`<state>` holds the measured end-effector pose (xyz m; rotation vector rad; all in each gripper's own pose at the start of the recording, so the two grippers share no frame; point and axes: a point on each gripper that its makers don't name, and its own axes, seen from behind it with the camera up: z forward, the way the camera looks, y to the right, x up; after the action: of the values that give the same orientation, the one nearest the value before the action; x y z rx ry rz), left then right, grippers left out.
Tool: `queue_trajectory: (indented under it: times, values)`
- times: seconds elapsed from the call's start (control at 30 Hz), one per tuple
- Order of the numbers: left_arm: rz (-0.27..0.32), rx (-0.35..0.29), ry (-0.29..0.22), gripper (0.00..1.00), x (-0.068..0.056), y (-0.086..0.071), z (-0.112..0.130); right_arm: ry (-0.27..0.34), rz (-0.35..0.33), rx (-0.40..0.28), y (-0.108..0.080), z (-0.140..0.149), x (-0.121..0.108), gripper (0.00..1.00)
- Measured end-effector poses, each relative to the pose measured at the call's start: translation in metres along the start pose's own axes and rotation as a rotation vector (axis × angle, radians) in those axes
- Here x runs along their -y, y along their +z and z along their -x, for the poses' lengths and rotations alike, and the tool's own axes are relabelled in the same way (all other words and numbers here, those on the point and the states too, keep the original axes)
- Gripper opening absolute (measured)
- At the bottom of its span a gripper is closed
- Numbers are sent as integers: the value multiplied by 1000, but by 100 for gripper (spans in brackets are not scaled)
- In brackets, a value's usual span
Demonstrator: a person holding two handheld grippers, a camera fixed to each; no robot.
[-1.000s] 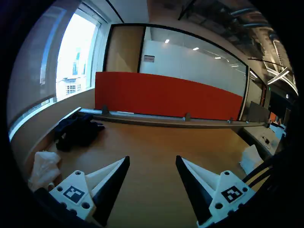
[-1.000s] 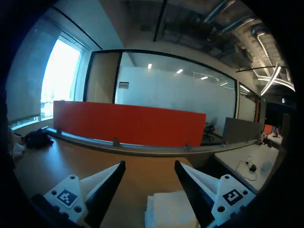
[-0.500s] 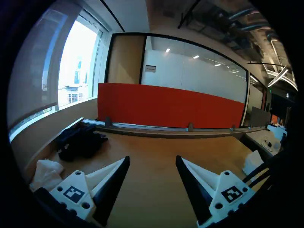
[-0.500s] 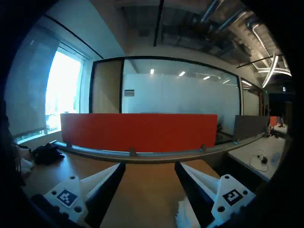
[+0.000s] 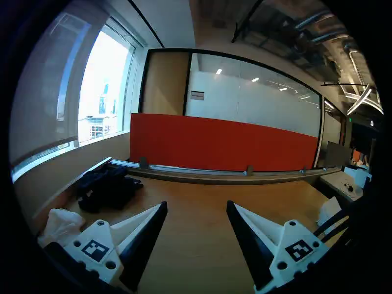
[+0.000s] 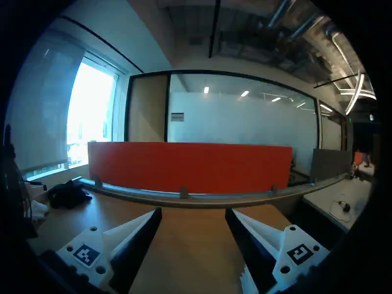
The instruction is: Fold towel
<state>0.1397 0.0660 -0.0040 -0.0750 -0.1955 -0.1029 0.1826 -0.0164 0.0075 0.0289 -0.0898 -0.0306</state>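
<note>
Towel [image 5: 329,211] lies on the table [image 5: 196,191]; left gripper [image 5: 196,203] and right gripper [image 6: 193,209] jaws spread, empty.

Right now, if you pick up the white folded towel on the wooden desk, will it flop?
Probably yes. The white folded towel has a soft, uneven edge, so it likely droops when lifted. It looks light, and on the smooth wooden desk a push would probably slide or bunch it.

I read the partition [image 5: 220,144] as orange-red, the table [image 5: 196,235] tan-brown, the bundle [image 5: 108,188] black and the towel [image 5: 329,210] white. The left gripper [image 5: 196,206] is white, with black inner faces and black-and-white square markers.
</note>
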Motion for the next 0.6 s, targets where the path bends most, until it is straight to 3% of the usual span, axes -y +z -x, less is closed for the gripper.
queue_trajectory:
  times: [0.27, 0.6]
  values:
    - [-14, -28, 9, 89, 13, 6, 9, -9, -12, 8, 1, 14, 15, 100]
    - [-31, -55, 65, 89, 23, 16, 33, -15, -40, 25, 1, 27, 35, 100]
